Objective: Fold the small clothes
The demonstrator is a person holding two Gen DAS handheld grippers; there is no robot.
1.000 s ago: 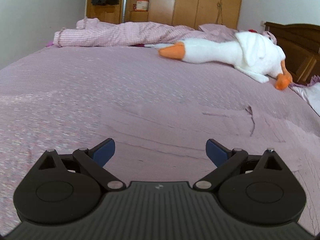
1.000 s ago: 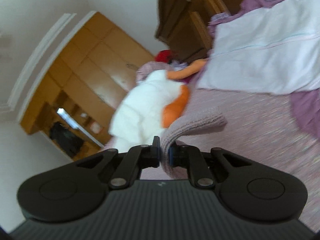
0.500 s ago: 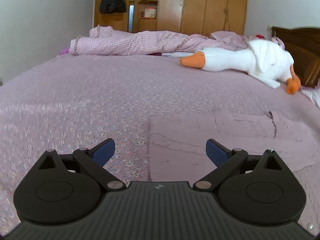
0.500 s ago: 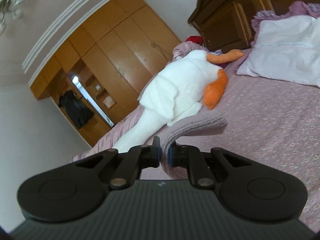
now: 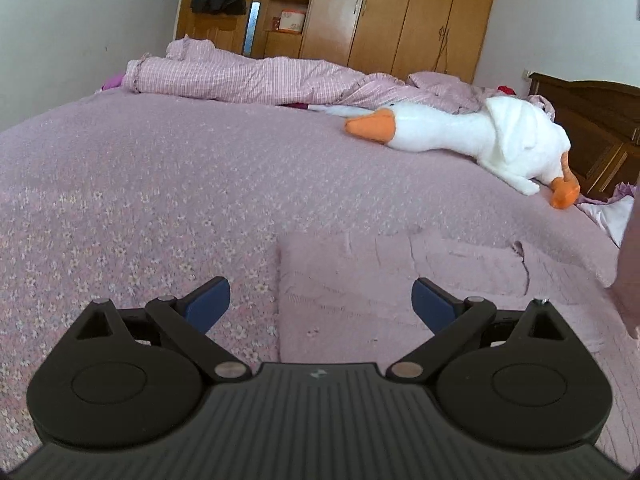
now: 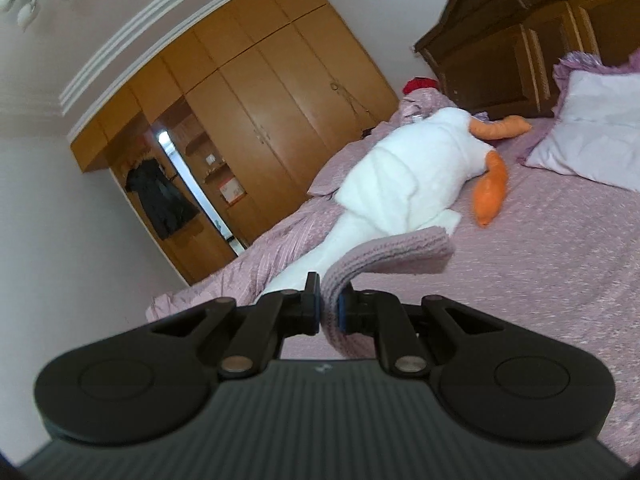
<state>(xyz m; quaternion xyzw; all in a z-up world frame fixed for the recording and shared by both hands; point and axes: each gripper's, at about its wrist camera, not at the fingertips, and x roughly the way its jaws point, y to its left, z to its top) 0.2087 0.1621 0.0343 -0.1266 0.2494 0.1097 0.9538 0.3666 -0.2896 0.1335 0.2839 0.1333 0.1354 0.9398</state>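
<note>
Pale mauve knit garment spread flat on the bed, one ribbed edge lifted clear and curling

I can read no text, number or brand in either view. The box on the wardrobe shelf carries a print too small and blurred for me to make out, and each gripper body shows only a tiny pale mark with no letters I can tell.

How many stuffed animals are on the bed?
1. A white plush goose with an orange beak lies across the far side of the bed, near the crumpled pink blanket. More toys might hide under that blanket.
</note>
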